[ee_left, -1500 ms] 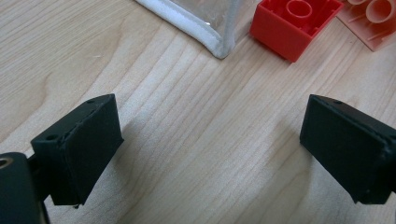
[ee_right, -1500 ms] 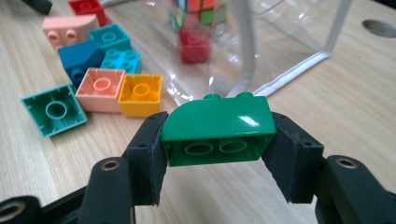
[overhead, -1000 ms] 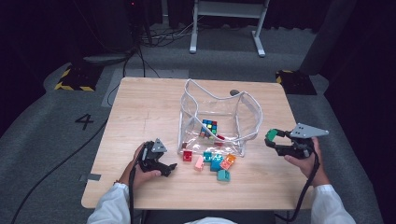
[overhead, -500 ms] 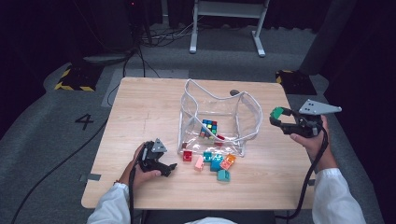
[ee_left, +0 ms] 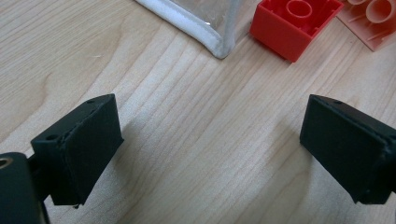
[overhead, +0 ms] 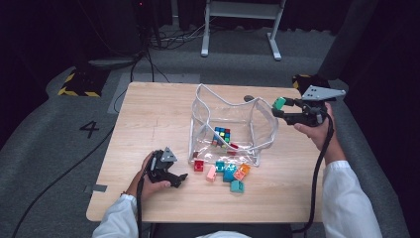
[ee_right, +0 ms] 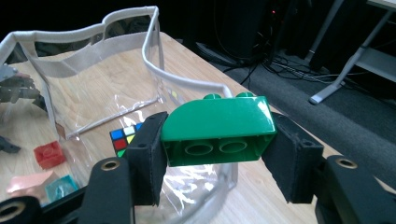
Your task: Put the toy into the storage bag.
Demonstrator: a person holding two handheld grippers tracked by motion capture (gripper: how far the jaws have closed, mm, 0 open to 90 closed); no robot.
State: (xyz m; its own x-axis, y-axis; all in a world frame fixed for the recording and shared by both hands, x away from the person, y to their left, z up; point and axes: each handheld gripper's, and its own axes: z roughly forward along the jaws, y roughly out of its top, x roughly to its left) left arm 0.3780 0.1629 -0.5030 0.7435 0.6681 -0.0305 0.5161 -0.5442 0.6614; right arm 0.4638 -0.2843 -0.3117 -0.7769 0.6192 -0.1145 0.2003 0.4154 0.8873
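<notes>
My left tongs (overhead: 171, 174) rest low on the wooden table (overhead: 148, 114), jaws spread wide with nothing between them. Just ahead of them lies a small red plastic block (ee_left: 293, 24), beside the see-through plastic bag with a white rim (overhead: 233, 126). My right tongs (ee_right: 215, 154) pinch a green plastic block with a rounded top (ee_right: 217, 130), held up in the air by the bag's right edge.

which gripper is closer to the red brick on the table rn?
Left. The left gripper rests on the table just beside the red brick, jaws open and empty. The right gripper is raised at the clear bag's far corner, holding a green brick.
</notes>
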